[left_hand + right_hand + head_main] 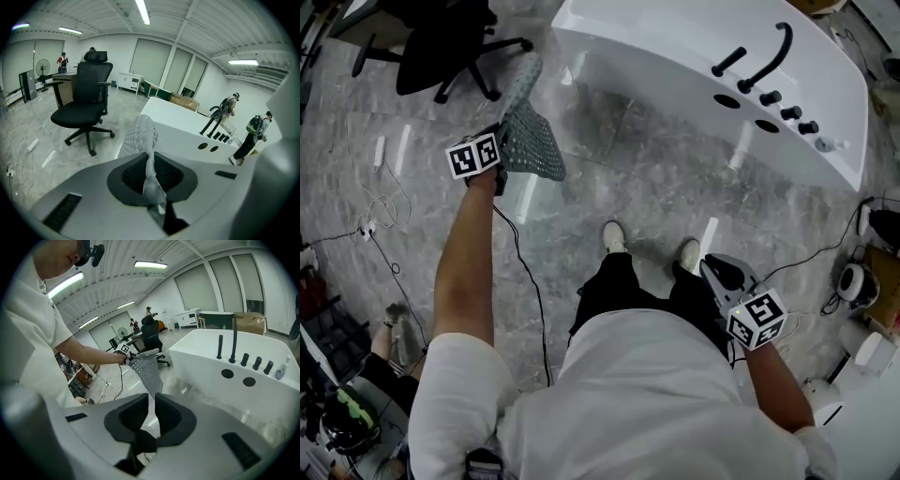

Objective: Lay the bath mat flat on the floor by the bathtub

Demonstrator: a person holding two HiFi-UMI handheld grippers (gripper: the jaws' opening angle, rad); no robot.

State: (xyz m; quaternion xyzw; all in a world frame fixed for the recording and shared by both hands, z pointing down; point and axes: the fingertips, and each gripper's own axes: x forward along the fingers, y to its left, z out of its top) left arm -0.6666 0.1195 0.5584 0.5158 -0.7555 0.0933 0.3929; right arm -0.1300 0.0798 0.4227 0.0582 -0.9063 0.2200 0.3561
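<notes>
The grey perforated bath mat (534, 150) hangs bunched in the air over the floor, left of the white bathtub (675, 75). My left gripper (506, 131) is shut on the mat's upper edge. In the left gripper view the mat (139, 133) rises out of that gripper (149, 161), with the bathtub (187, 126) behind it. My right gripper (710, 265) is low by the person's right shoe, away from the mat. In the right gripper view its jaws (153, 399) stand a narrow slit apart with nothing between them, and the mat (147, 369) dangles well ahead, beside the bathtub (262, 394).
A black office chair (441, 42) stands on the marble floor at the upper left. Cables (380, 206) trail along the left. The person's shoes (614, 236) are planted mid-floor in front of the tub. Black taps (769, 56) sit on the tub's rim. Gear (858, 281) lies at the right.
</notes>
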